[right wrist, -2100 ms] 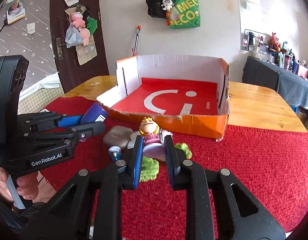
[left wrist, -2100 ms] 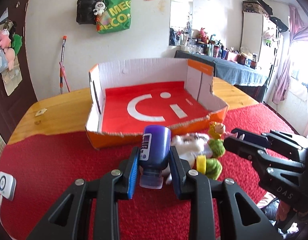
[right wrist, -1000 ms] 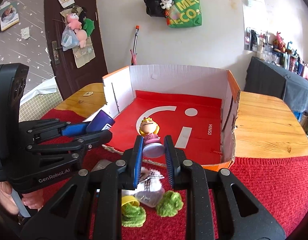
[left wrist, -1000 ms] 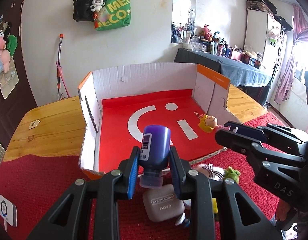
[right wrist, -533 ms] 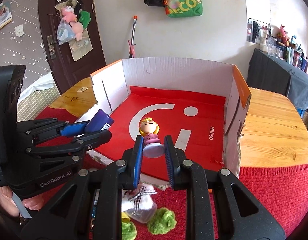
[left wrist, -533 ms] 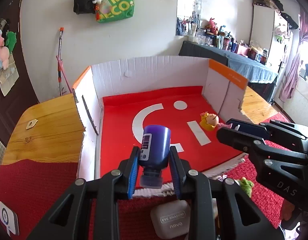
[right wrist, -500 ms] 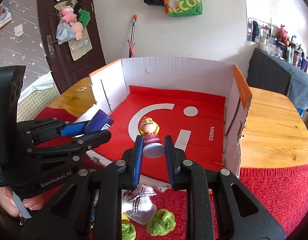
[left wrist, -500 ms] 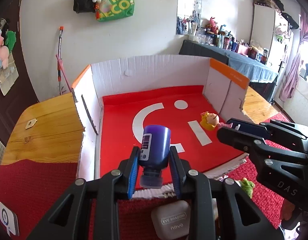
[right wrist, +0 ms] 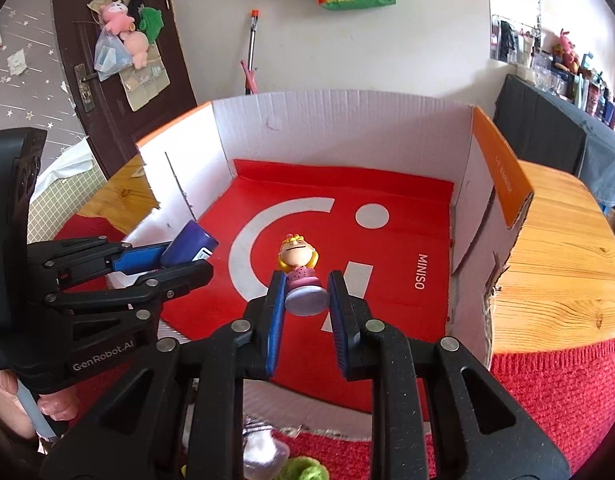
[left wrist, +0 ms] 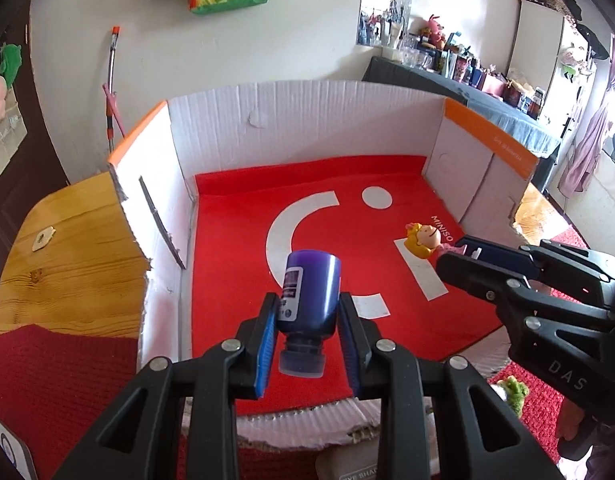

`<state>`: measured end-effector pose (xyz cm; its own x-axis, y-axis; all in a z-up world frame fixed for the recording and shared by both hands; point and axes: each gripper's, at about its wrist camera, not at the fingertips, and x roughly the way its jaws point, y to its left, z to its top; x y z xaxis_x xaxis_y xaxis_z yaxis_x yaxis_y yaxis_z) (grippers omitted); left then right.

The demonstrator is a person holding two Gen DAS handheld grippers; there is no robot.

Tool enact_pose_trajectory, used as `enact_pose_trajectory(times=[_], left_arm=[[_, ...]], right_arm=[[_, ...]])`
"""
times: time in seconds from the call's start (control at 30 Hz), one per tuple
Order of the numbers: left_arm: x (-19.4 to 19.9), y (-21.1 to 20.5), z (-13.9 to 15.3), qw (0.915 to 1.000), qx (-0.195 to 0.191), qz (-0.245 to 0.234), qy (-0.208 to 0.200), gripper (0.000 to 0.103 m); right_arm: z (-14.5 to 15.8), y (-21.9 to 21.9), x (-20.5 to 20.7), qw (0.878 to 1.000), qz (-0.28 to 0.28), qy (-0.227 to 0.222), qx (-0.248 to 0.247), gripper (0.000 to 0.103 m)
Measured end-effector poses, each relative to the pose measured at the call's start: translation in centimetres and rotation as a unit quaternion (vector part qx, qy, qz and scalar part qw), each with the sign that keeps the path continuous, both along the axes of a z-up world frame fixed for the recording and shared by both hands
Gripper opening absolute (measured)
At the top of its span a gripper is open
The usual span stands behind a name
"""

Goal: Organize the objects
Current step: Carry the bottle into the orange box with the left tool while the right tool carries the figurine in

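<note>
We've got the left gripper clamped on a purple bottle and the right gripper squeezing a little figurine, both over the box's red floor.

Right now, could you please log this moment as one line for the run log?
left gripper: shut on purple bottle | right gripper: shut on figurine | both over cardboard box | release: not yet
</note>
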<state>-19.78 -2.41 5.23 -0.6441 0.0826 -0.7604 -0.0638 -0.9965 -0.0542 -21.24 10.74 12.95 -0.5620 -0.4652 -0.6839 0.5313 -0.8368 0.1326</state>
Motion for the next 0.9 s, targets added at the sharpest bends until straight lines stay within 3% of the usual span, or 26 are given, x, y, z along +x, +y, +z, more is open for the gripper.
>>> enact_pose_trajectory(times=[0.5,0.9], left_arm=[[-1.8,-0.7,-2.3,0.9991,0.008,0.002,-0.042,0.03],[-2.0,-0.6,-2.3,0.9989,0.002,0.001,-0.046,0.03]], right_arm=[[-2.0,-0.2,-2.2,0.999,-0.004,-0.046,0.028,0.02],[-2.9,-0.3,-2.6,0.997,-0.005,-0.065,0.04,0.02]])
